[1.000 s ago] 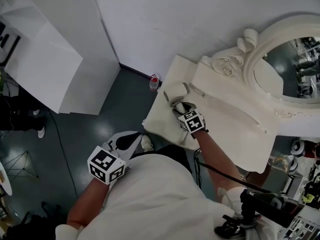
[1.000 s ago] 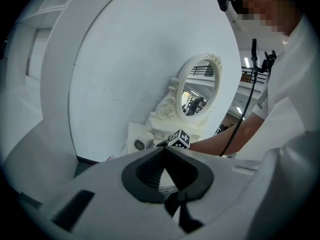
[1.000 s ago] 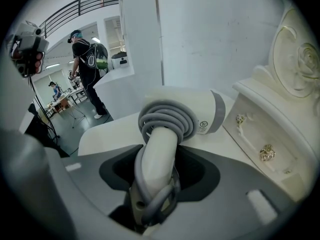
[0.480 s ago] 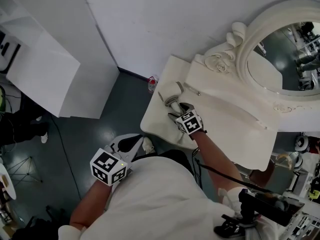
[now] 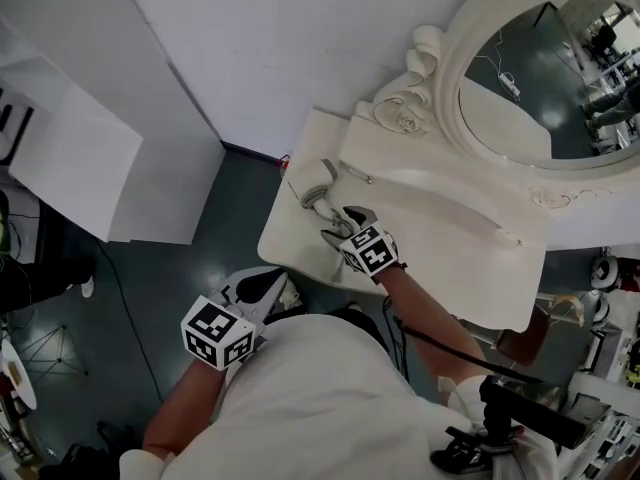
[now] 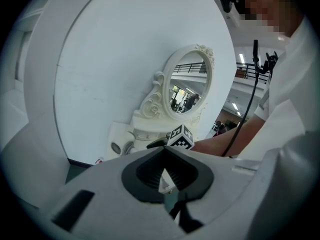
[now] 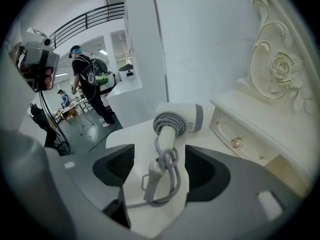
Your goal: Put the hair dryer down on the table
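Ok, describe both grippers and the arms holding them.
The left gripper and right gripper: grey bodies, black ribbed pads, each with a white cube of black square markers. Bare forearms, white short-sleeved shirt; a black cable by the right arm. The right gripper's jaws are closing, the cord of the hair dryer between them, untouched.

The right arm (image 5: 430,318) reaches far forward, bare forearm stretched out, and the right gripper (image 5: 335,225) sits low over the tabletop with its jaws wide and just closing. The hair dryer (image 7: 177,119) handle and cord lie between them, untouched by the pads. The left gripper (image 5: 262,286) hangs near the body at the left, jaws together on nothing.
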Demonstrator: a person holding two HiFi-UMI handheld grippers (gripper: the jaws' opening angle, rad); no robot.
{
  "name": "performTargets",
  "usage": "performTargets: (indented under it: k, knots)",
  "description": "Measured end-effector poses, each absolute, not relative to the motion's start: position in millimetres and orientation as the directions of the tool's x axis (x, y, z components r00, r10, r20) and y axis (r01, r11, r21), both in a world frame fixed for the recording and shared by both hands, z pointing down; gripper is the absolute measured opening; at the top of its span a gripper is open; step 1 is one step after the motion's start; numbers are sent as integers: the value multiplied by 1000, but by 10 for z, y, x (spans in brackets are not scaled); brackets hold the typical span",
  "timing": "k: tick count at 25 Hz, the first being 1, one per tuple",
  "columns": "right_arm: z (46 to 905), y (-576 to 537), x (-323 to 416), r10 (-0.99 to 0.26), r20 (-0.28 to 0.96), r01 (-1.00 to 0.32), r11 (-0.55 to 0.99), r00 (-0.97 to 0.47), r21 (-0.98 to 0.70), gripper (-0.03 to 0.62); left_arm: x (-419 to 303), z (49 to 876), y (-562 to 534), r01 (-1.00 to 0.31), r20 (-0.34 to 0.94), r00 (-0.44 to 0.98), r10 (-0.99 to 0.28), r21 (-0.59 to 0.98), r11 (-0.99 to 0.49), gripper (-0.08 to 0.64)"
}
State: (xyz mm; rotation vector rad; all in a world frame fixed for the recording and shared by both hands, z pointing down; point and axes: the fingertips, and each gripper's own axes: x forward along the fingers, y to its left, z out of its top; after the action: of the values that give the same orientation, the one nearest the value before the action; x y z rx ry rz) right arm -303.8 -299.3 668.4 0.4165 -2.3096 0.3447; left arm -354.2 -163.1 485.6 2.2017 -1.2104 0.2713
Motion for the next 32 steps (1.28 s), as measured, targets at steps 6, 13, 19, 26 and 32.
performTargets:
  k: [6, 13, 19, 26, 32]
  knots:
    - [6332, -2849, -2648, -215, 682, -396, 910, -699, -119, 247, -3152, 4798, -1699, -814, 429, 571, -700, 410, -412, -2]
    - [6012, -2667, -2033, -276, 635, -441, 890, -722, -114, 2, -2684, 4810, -1684, -816, 421, 564, -710, 412, -404, -2]
    - [5802, -2384, -1516, -239, 628, -414, 899, -740, -145, 0, -2224, 4779, -1597, -816, 426, 569, -704, 403, -415, -2]
    - [5605, -1973, -1040, -180, 633, -361, 917, -753, -169, 0, -1803, 4806, -1418, -823, 432, 558, -708, 400, -404, -2]
    - [5444, -1670, -772, -148, 620, -316, 933, -771, -170, 0, -1477, 4821, -1206, -829, 430, 547, -718, 399, -392, -2]
